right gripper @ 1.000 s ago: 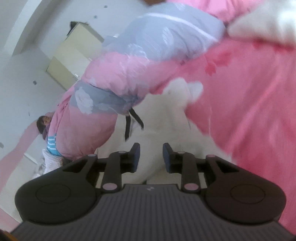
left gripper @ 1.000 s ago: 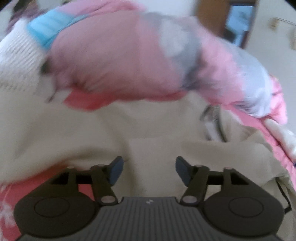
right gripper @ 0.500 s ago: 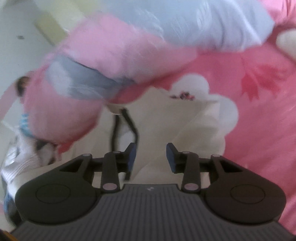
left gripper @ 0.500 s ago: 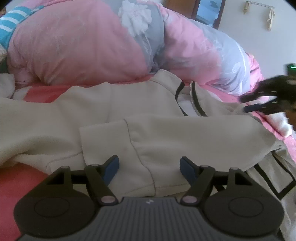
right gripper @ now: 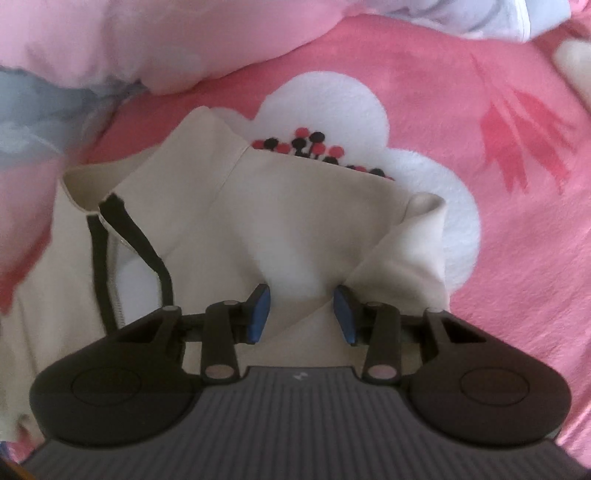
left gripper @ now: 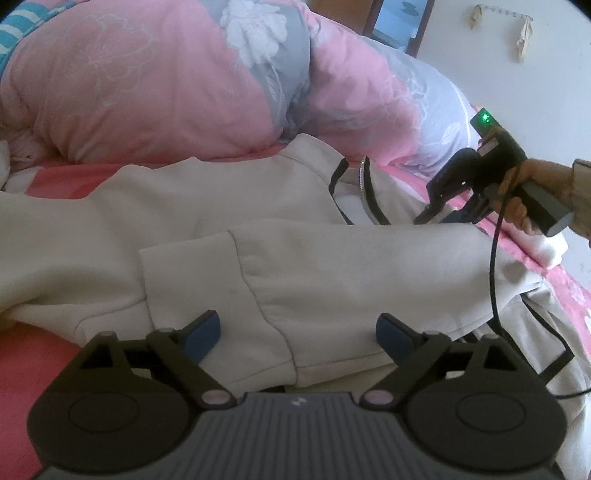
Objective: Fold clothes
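Garment: cream zip-front jacket [left gripper: 280, 221] with black trim, lying spread on the bed; its collar end lies toward the duvet.
Sleeve: one cream sleeve [left gripper: 332, 273] folded across the body of the jacket, its cuff end just ahead of the left gripper.
Zipper: metal teeth [left gripper: 365, 184] edged with black binding, running down from the collar; seen from the right wrist as a dark strip [right gripper: 110, 236] at the left side of the garment.
Shoulder fold: a creased corner of cream cloth [right gripper: 413, 236] lies over the white flower print of the blanket.
Left gripper [left gripper: 297, 332]: low over the folded sleeve, jaws spread wide and opening; the cloth lies beneath and between the blue pads [left gripper: 203, 332], which do not press on it.
Right gripper [right gripper: 301, 314]: pointing steeply down at the jacket's shoulder area, jaws part-way apart and closing; cream fabric lies between the pads, with no pinch visible. From the left wrist it appears at the far right [left gripper: 439, 218], near the collar.
Hand: a person's hand [left gripper: 521, 199] grips the right gripper's handle; a black cable [left gripper: 493, 266] hangs from it over the jacket.
Bedding: pink blanket [right gripper: 480, 110] with white flowers under the jacket; a rolled pink and grey floral duvet [left gripper: 166, 92] behind it.
Wall: pale, with hooks [left gripper: 517, 22] at upper right.
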`<state>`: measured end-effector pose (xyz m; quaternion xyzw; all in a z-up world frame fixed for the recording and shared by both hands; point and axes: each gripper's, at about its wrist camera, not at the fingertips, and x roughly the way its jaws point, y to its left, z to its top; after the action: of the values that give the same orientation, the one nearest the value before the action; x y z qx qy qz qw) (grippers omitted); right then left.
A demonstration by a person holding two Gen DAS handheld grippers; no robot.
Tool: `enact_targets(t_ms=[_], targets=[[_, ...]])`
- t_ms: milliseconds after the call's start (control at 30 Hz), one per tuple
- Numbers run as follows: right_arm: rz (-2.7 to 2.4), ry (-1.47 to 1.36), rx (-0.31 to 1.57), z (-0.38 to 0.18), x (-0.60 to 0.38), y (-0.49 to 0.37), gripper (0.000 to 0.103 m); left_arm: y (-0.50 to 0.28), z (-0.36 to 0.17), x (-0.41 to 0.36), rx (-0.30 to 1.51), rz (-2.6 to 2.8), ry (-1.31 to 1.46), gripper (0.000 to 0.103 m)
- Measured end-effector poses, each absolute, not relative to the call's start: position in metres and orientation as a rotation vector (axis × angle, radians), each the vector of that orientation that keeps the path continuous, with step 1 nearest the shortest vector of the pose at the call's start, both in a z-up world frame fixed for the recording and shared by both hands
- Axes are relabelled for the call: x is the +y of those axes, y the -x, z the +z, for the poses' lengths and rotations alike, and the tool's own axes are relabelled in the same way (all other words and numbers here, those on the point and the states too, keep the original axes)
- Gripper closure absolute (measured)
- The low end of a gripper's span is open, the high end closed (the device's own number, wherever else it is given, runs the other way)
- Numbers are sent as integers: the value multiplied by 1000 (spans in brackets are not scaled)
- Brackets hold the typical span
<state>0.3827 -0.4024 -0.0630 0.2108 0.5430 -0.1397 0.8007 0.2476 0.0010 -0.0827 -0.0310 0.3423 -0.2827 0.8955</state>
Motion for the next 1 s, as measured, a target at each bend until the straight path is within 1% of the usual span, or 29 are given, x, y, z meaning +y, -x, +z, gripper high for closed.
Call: enact_targets(t_ms=[33,67,100,133,200,467,633,800,867,933,967,1000], targets=[[-310,-423,1167,-63,-398,-383,77,-248,-83,2,709,-591,72,9],[-324,-402,1164,-62,-395,-382,82,-248,-83,3,709,-597,83,8],[-339,-394,1154,-62,-395,-378,92,-249,-83,5,710,-603,96,7],[-345,-390,1143,-62,-396,-373,98,-250,-83,6,710,-609,108,6],[-340,-403,1115,-61,-399,-364,101,-251,-83,9,711,-617,127,6],[-348,-506,927,-35,-417,-340,102,-250,-82,9,708,-607,131,6],[-365,-552,763,-15,-442,-339,103,-249,-82,10,700,-568,127,6],[-336,-569,724,-24,-458,-348,103,-248,-82,9,699,-555,109,6],[-263,-497,741,-22,-447,-350,101,-247,-82,9,699,-552,105,6],[-176,-307,776,-16,-427,-349,98,-247,-82,10,699,-549,102,6],[-132,-196,794,-12,-416,-348,94,-247,-82,10,699,-547,100,6],[-87,-84,810,-8,-405,-347,81,-248,-82,10,699,-545,98,6]])
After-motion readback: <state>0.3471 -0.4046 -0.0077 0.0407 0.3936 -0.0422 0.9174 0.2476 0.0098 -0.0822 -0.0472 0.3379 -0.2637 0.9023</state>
